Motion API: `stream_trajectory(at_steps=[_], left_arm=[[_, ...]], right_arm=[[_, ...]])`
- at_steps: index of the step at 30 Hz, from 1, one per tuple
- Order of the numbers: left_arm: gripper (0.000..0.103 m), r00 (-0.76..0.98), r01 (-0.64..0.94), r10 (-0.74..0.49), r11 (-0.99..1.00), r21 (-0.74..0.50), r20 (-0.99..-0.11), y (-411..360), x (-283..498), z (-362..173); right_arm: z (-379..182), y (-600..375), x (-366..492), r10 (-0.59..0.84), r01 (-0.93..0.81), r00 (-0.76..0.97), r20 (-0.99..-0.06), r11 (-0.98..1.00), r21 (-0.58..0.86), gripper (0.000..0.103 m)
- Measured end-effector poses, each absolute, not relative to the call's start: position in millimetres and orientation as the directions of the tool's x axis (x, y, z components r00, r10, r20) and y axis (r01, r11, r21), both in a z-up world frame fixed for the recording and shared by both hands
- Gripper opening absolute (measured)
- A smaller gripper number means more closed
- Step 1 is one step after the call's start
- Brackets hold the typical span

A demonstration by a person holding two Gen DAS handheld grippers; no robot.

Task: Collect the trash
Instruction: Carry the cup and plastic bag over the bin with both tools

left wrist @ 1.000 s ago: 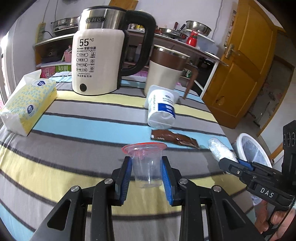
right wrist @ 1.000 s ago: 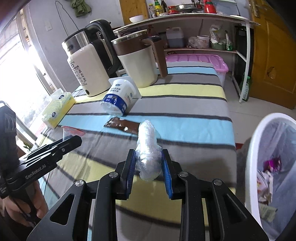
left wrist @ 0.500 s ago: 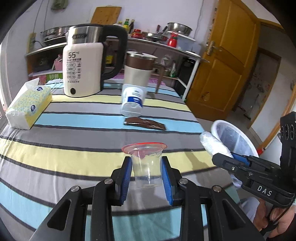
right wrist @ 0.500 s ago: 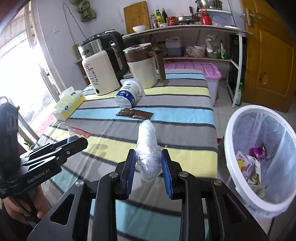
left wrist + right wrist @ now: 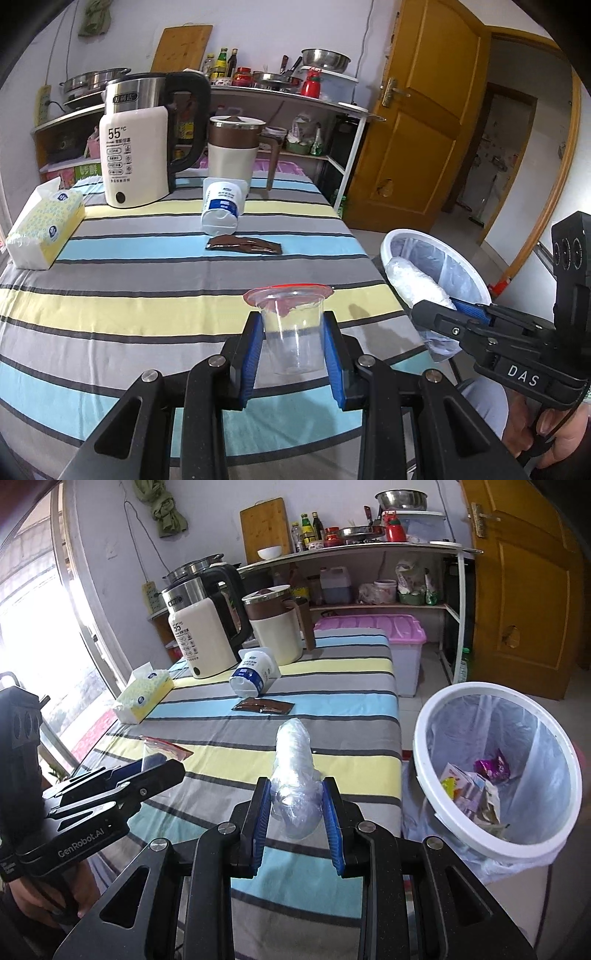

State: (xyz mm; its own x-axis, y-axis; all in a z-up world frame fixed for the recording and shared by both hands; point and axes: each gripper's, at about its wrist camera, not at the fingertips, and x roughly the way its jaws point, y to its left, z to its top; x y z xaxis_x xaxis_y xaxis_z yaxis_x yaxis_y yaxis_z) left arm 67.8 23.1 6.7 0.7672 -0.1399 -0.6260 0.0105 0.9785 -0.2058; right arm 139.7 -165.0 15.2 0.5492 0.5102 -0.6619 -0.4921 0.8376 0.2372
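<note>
Two pieces of trash are now off the striped table and in transit: the left gripper (image 5: pixel 291 347) is clamped on a clear plastic cup (image 5: pixel 291 332) with a red-edged peeled lid, and the right gripper (image 5: pixel 297 812) is clamped on a crumpled clear plastic bag (image 5: pixel 295 775), its blue pads pressing the lower end. Compared with a second ago, both grippers have drawn back from the middle of the table toward its near right corner; the kettle (image 5: pixel 136 147) and tissue pack (image 5: pixel 44 225) at the far left corner look smaller, and the white bin (image 5: pixel 495 771) beside the table's right edge has gone from a sliver at the frame's margin to a full open mouth in the right wrist view. Both grips look unchanged through the move. In the left wrist view the bag already overlaps the bin's rim, though neither item hangs clearly over the opening yet. My reading is that the carry is nearly done and the next step is to bring each item over the liner and let go, bag first. Still on the table, near its far right corner, lie the brown sachet (image 5: pixel 243 245) and the tipped white-and-blue tub (image 5: pixel 223 206), so another trip is likely needed.
</note>
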Motion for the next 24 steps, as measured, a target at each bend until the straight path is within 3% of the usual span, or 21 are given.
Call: stream_trajectory(at_steps=[24], left_arm=[[0.032,0.751,0.167,-0.235,0.972,-0.167,-0.617,-45,106,14]], right_arm=[[20,-238,149,0.424,-0.351,0.637,-0.643,0.903,0.247,0.029]])
